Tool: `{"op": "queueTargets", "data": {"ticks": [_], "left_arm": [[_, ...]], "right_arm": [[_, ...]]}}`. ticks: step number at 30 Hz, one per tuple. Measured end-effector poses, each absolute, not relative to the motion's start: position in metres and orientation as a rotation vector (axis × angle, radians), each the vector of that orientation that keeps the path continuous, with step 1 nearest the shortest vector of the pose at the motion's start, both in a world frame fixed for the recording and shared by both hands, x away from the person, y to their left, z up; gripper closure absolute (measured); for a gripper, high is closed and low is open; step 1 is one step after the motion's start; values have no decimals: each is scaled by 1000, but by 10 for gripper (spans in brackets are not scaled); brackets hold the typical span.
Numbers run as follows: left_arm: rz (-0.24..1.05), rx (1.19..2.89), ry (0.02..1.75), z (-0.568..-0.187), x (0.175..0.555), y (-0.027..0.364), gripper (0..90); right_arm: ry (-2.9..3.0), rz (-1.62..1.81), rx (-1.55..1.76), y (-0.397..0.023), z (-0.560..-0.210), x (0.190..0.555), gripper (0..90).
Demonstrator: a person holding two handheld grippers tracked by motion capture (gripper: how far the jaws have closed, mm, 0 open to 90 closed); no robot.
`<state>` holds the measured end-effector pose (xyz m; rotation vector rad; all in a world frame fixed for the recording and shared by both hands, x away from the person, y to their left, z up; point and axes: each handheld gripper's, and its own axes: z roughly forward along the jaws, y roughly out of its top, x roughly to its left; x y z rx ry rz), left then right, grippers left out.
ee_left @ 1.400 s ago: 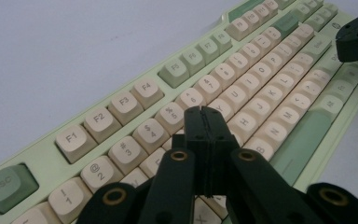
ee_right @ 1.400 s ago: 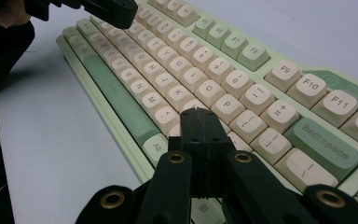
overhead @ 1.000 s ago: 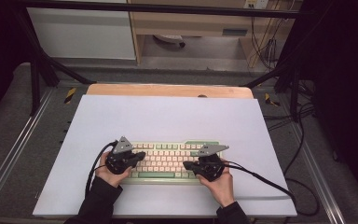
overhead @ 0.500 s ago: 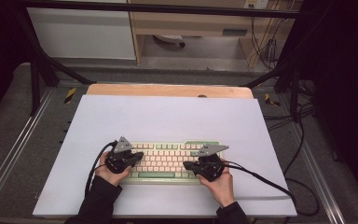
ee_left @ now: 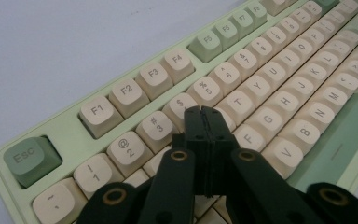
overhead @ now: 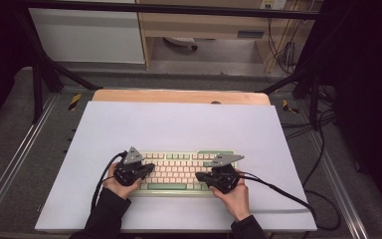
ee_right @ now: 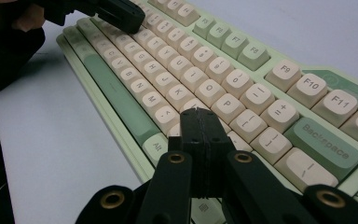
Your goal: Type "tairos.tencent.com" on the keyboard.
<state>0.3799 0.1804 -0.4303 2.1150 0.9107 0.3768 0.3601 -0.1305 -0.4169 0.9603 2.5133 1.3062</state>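
Left gripper jaws pressed together, gripping nothing, tips over the keyboard near E/R; right gripper likewise closed, empty, tips near the P key

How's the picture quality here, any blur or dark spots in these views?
High view: the white table top is evenly lit, the surroundings fall into deep shadow. Left gripper view: the keyboard is sharp near the shut left gripper and softens toward the far keys. Right gripper view: the right gripper is crisp, the top-left corner dark.
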Motion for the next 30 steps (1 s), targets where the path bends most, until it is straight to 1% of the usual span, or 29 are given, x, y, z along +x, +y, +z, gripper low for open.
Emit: {"op": "queueTargets", "data": {"ticks": [14, 30], "left_arm": [[360, 2093, 879, -418, 372, 186, 898], [359, 2089, 887, -419, 362, 204, 898]], "right_arm": [[2510, 1331, 964, -129, -416, 359, 900], [2538, 1335, 933, -112, -416, 359, 900]]}}
